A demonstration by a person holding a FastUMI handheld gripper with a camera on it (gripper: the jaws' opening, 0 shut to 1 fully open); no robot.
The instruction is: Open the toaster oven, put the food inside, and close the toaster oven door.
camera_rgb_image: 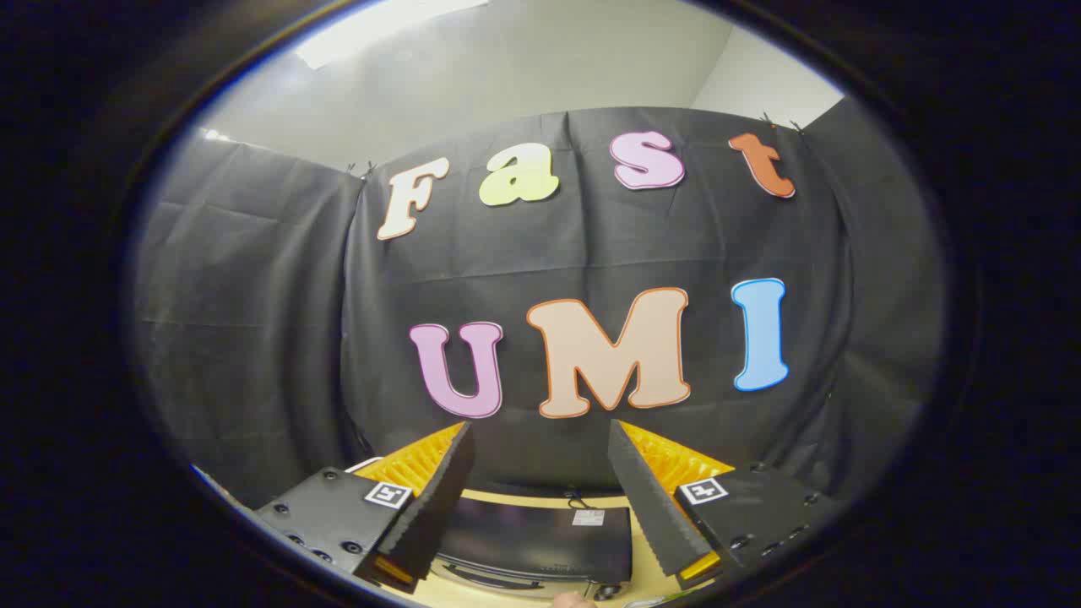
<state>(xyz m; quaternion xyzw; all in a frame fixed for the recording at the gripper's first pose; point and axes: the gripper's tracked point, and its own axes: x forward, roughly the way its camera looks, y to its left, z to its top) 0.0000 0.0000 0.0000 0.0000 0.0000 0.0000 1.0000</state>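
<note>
The tongs (540, 439) stand wide apart with nothing between their two fingers (435, 498), which rise from the lower middle of the frame and point up toward the black cloth wall (253, 321) of the booth. Low in the frame, between and below the fingers, lies the toaster oven (540, 540), seen from above: a dark, flat-topped box with a small pale label near its back edge. It sits on a light wooden worktop (646, 570), a strip of which shows to the oven's right and behind it. At the very bottom of the frame, just before the oven, a small pale-pink rounded shape (574, 599) peeks in; what it is cannot be told. Whether the oven door is open or closed cannot be told either. Above the cloth, in the upper part of the frame, is a pale ceiling (524, 59).
</note>
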